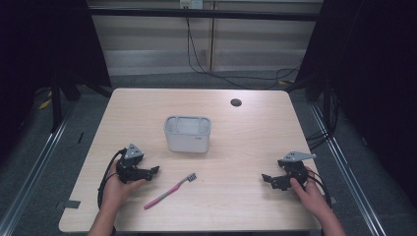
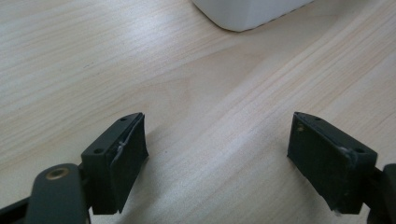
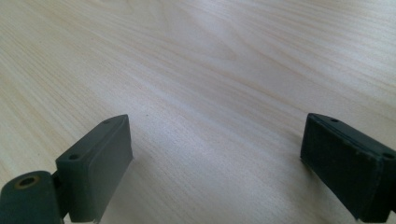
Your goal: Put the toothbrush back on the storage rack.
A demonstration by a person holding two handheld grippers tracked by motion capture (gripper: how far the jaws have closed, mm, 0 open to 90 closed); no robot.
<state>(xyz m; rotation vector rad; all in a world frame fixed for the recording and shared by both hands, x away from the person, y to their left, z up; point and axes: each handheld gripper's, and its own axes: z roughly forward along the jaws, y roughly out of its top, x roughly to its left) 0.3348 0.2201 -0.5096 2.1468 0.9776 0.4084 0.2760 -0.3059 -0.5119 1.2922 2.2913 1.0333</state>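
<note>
Bench point(image 1: 246, 147) mostly bare; box point(image 1: 187, 133) central, toothbrush point(image 1: 170, 191) near front edge beside left gripper point(image 1: 153, 170). Right gripper point(image 1: 266, 178) well apart. Both jaws apart, empty.

A pink plastic toothbrush point(image 1: 167, 191) with dark bristles, a pale grey rectangular plastic holder point(image 1: 187, 133), a light wood-grain table point(image 1: 246, 142)

Container point(image 2: 247, 11) cut off by top edge, possibly blurred.

A slim pink plastic toothbrush with a dark bristle head point(image 1: 169, 191) lies flat on the table. Its head points toward two o'clock. A grey rounded-rectangular plastic holder point(image 1: 187, 133) stands upright at its twelve o'clock, apart.
</note>
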